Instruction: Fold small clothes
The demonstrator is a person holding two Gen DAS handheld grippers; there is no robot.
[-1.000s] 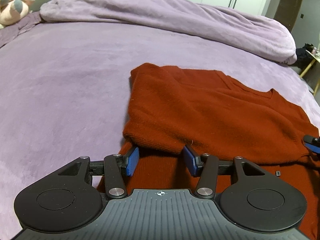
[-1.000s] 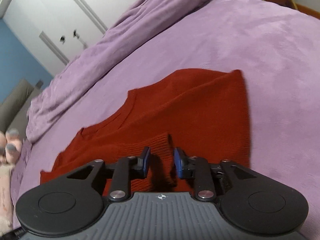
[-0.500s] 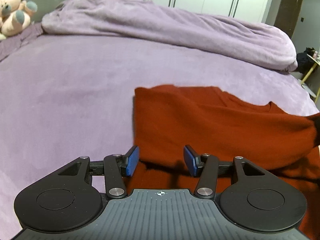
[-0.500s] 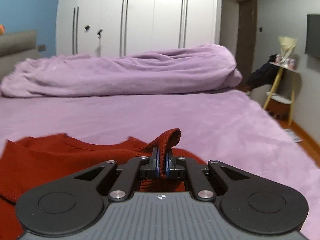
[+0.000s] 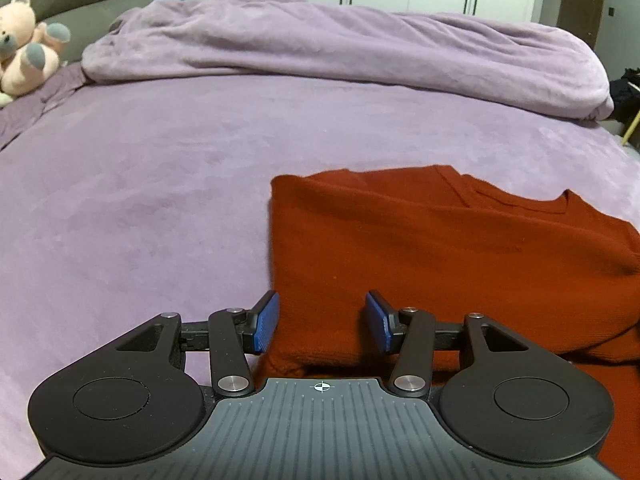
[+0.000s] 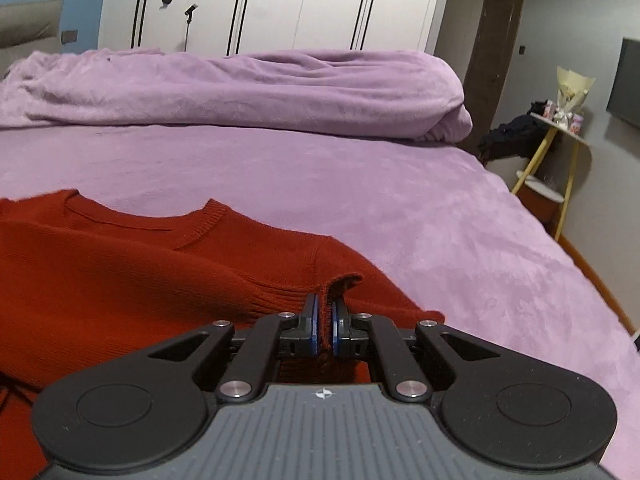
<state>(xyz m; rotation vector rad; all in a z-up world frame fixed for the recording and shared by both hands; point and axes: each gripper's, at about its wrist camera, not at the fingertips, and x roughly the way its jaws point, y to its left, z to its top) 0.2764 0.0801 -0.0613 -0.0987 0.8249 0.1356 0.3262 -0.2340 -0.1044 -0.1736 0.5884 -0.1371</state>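
Sweater [image 5: 440, 264] lies on bed [image 5: 160, 184], partly folded. Right gripper [image 6: 324, 330] clamps its cuff; left gripper [image 5: 322, 322] stands open, unloaded. Sleeve fold underway; next, carry cuff toward nine o'clock.

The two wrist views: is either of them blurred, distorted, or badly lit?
Left wrist view: sharp in the centre, fisheye bending the purple plush bedcover; dim, even light, soft shadow under the rust-red knitted sweater. Right wrist view: similar bending; slight blur at the yellow-legged side table.
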